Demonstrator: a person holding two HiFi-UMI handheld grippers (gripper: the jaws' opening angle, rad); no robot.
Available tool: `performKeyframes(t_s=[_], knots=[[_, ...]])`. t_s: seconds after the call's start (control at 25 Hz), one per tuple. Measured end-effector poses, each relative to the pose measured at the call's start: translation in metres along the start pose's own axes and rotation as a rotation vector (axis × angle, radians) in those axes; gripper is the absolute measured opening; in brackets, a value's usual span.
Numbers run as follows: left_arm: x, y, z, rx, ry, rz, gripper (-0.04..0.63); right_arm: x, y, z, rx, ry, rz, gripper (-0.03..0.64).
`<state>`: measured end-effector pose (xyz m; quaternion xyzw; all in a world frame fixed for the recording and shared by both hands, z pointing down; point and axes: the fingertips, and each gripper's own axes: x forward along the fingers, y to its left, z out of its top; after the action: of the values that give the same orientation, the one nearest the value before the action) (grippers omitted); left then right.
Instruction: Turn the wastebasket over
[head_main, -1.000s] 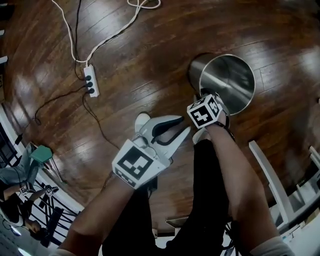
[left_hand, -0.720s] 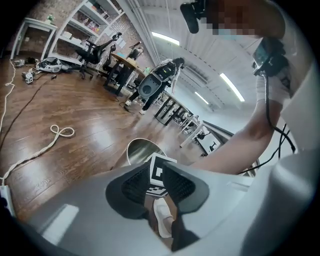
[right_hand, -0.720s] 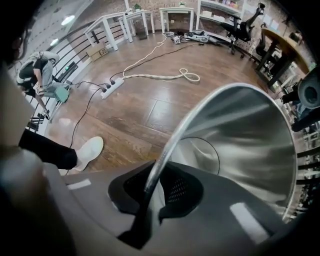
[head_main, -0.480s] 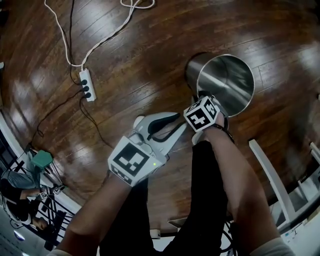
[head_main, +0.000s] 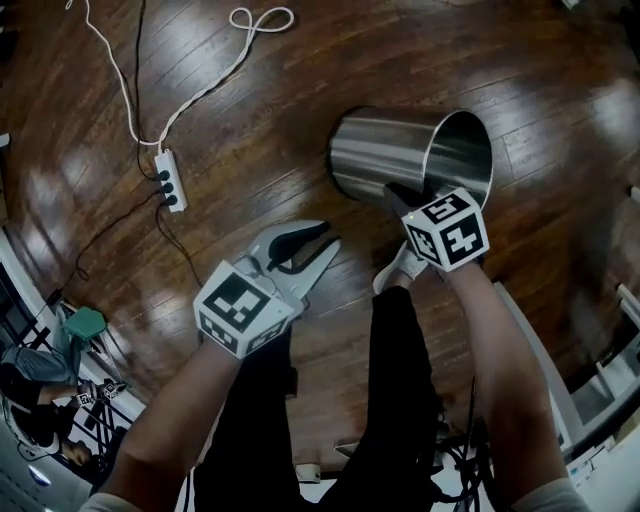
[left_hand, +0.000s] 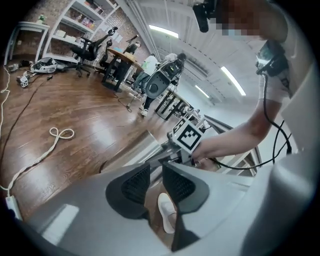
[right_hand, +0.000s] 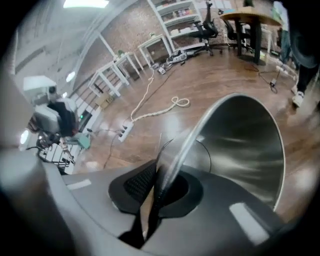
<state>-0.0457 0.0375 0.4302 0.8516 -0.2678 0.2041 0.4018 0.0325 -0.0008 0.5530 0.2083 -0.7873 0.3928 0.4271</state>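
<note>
The wastebasket (head_main: 400, 150) is a shiny steel cylinder on the wooden floor, tipped so its open mouth faces right and up and its base points left. My right gripper (head_main: 398, 198) is shut on the near rim of the mouth. In the right gripper view the thin rim (right_hand: 175, 150) is pinched between the two dark pads, with the steel inside (right_hand: 240, 145) stretching away beyond. My left gripper (head_main: 312, 242) hovers left of the basket, apart from it, jaws open with nothing between them (left_hand: 156, 172). From the left gripper view, the right gripper's marker cube (left_hand: 189, 137) is visible.
A white power strip (head_main: 165, 180) with black and white cables (head_main: 250, 20) lies on the floor at the left. The person's white shoe (head_main: 395, 272) stands just under the right gripper. White furniture (head_main: 560, 370) runs along the right edge. Another person sits at the lower left corner.
The basket has gone from upright to tipped over, base swinging left, as my right gripper rose with the rim. My left gripper drifted a little to the left.
</note>
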Motion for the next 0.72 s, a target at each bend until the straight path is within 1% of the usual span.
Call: performKeyframes(t_s=[0.12,0.24,0.36,0.44,0.52,0.56,0.64,0.72], knots=[[0.004,0.008,0.006,-0.011,-0.003,0.02,0.069,-0.018,0.006,0.013,0.073,-0.111,0.168,0.028],[0.011,0.016,0.006,-0.029,0.001,0.051,0.069,-0.023,0.01,0.011,0.111,-0.201,0.333,0.028],[0.027,0.021,0.001,-0.04,0.006,0.067,0.069,-0.022,0.002,0.0,0.131,-0.253,0.442,0.025],[0.039,0.02,-0.004,-0.05,0.017,0.066,0.071,-0.023,-0.006,-0.01,0.156,-0.276,0.491,0.025],[0.046,0.02,-0.01,-0.056,0.029,0.061,0.071,-0.028,-0.013,-0.018,0.179,-0.301,0.523,0.023],[0.048,0.021,-0.013,-0.054,0.033,0.057,0.072,-0.03,-0.018,-0.019,0.183,-0.311,0.523,0.023],[0.049,0.024,-0.02,-0.059,0.032,0.046,0.072,-0.036,-0.028,-0.022,0.188,-0.323,0.494,0.026],[0.049,0.03,-0.028,-0.083,0.019,0.037,0.074,-0.04,-0.038,-0.026,0.197,-0.326,0.459,0.031]])
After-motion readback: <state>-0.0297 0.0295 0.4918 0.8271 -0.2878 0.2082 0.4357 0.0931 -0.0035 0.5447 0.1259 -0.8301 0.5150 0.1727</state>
